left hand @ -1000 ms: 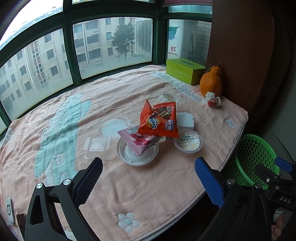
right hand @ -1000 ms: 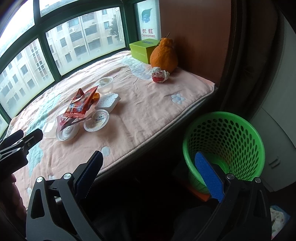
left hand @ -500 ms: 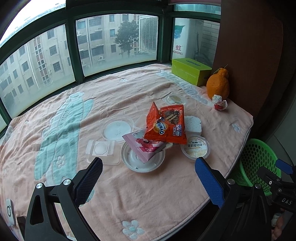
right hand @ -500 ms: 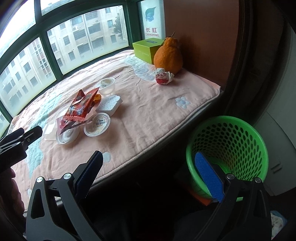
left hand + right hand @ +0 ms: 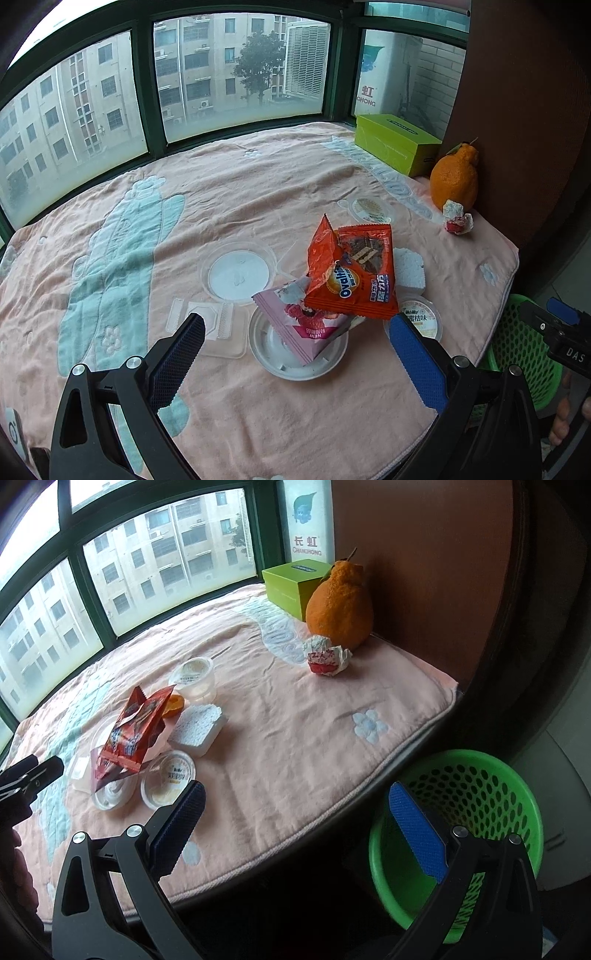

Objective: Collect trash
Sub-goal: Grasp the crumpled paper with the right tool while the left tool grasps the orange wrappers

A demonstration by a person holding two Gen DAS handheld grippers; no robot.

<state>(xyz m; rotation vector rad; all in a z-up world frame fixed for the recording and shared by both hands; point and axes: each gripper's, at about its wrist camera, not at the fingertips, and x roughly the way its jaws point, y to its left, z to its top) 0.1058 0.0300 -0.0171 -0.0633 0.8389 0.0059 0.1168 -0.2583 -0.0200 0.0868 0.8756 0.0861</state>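
The pink blanket (image 5: pixel 258 192) covers the whole window ledge in front of me, and the green basket (image 5: pixel 509 786) stands on the floor just past its right edge, nothing visible inside it. At the far right of the blanket sit a green box (image 5: pixel 397 142) and a big orange fruit (image 5: pixel 454 181); I judge neither to be trash, so I leave them.

The trash lies in a heap near the middle. An orange snack bag (image 5: pixel 351 273) leans on top, over a pink wrapper (image 5: pixel 306 325) that rests in a white round lid (image 5: pixel 299 354). Around them are a clear round lid (image 5: pixel 238 273), a flat clear tray (image 5: pixel 207 321), a white foam block (image 5: pixel 408 271), a small pudding cup (image 5: pixel 421 317), another clear cup (image 5: pixel 194 679) farther back, and a crumpled red-and-white wrapper (image 5: pixel 457 221) just beside the fruit.

My left gripper (image 5: pixel 295 350) hangs spread wide and empty, low over the near side of the heap. My right gripper (image 5: pixel 295 827) is likewise spread and empty, between the ledge edge and the basket.

I think the snack bag should go first, since it sits highest. I would pinch its upper edge lightly with my left fingers, so the light wrappers underneath do not get dragged along, then carry it clear of the ledge and over the basket.
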